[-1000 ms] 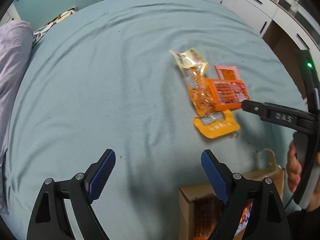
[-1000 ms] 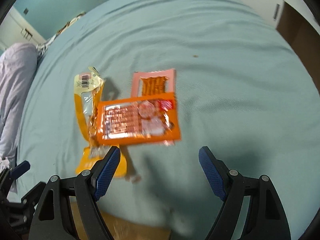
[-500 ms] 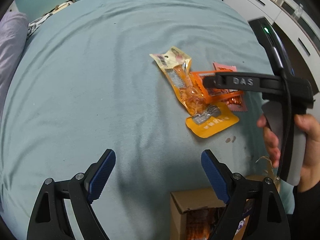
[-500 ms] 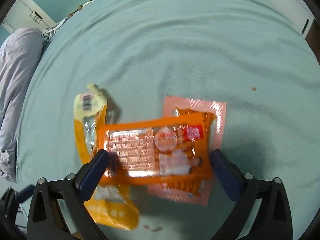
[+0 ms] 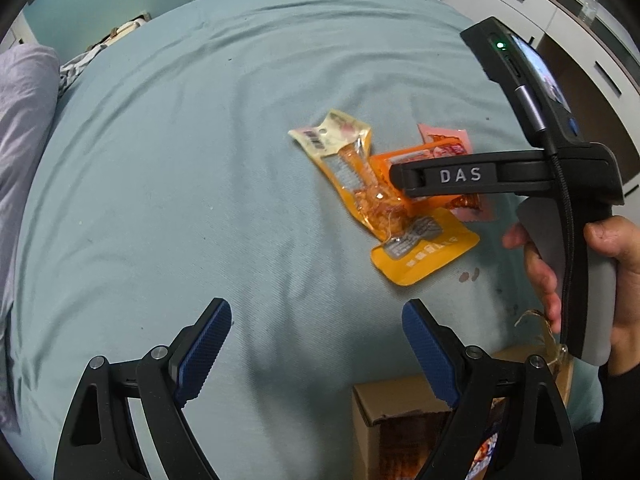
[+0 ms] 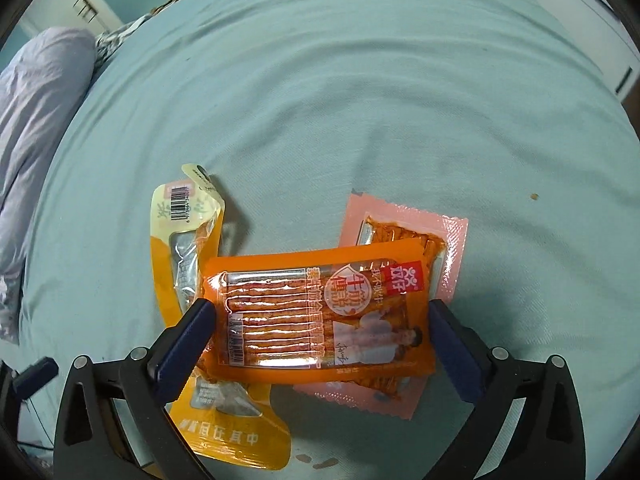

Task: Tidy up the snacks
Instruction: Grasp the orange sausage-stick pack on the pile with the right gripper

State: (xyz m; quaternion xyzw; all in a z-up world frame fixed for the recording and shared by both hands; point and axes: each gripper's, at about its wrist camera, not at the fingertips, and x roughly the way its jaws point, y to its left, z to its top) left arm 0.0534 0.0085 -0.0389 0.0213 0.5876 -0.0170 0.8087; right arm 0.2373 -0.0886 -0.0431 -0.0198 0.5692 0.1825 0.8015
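Note:
Three snack packets lie together on the bed: an orange packet [image 6: 316, 316] on top, a pink packet [image 6: 404, 232] under its right side, a long yellow packet [image 6: 188, 240] under its left. My right gripper [image 6: 320, 336] is open, its blue pads straddling the orange packet's two short ends. In the left wrist view the right gripper [image 5: 404, 178] covers part of the orange packet [image 5: 400, 158]; the yellow packet [image 5: 360, 184] and pink packet [image 5: 444, 136] show around it. My left gripper [image 5: 316, 352] is open and empty, above bare sheet in front of the pile.
A teal bedsheet [image 5: 180, 160] covers the bed. An open cardboard box [image 5: 396, 412] holding snack packets sits at the near right, by my left gripper's right finger. A lilac pillow [image 6: 36, 92] lies at the left. White cabinets [image 5: 540, 12] stand beyond the bed's far right.
My right gripper has moved forward and down over the pile; its open pads now flank the orange packet. My left gripper has stayed open, shifting only slightly.

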